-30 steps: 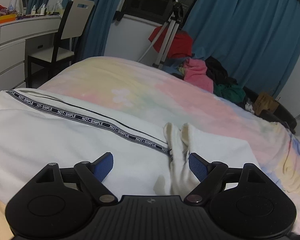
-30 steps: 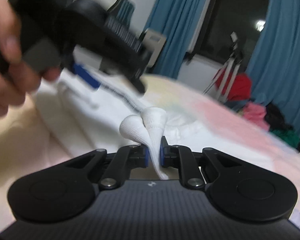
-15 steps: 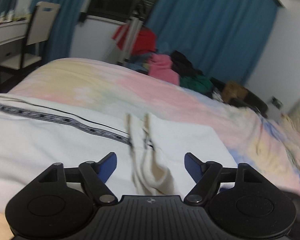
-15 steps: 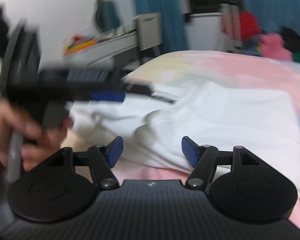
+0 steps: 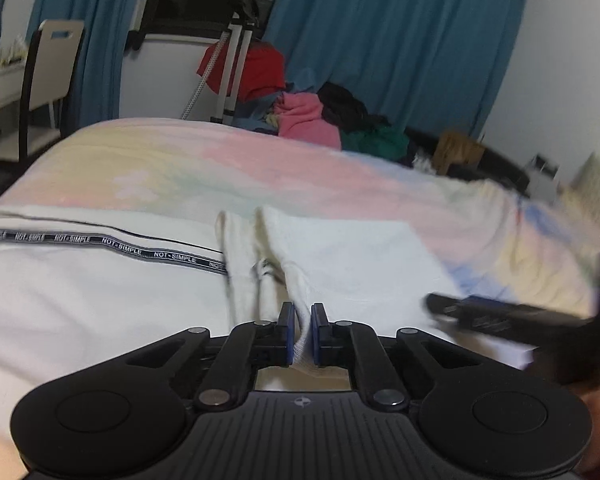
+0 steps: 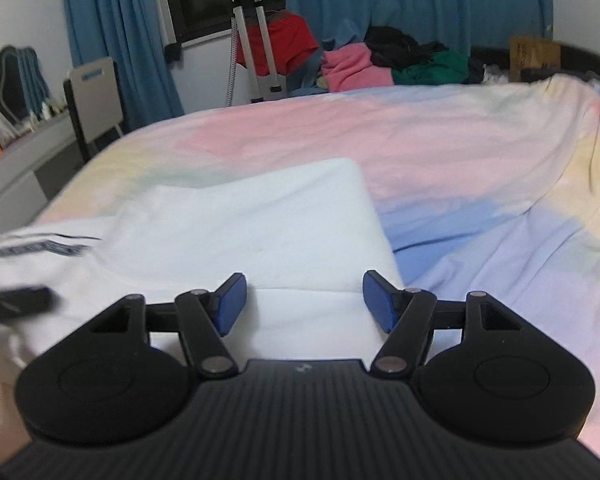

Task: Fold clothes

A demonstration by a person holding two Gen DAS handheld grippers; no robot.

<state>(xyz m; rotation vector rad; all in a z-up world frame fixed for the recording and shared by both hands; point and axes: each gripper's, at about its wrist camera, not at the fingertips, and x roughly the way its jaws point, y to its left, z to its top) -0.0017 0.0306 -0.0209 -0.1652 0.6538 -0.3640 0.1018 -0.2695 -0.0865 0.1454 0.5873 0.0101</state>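
Left claw pressed together on a bunched ridge of the white garment, blue pads pinching cloth between them. Right claw spread wide, nothing between its pads, hovering just over the garment's near edge.

White garment lies flat on the bed (pastel pink/yellow/blue sheet). Black tape printed "NOT-SIMPLE" runs across the garment's left part and ends at the raised fold where the left claw grips. Right part of the garment is a smooth folded panel with a rounded far corner.

Right claw shows in the left wrist view as a blurred black bar low on the right, above the cloth. Left claw tip appears blurred at the left edge of the right wrist view.

Background: clothes pile behind the bed, blue curtains, chair at a desk on the left.
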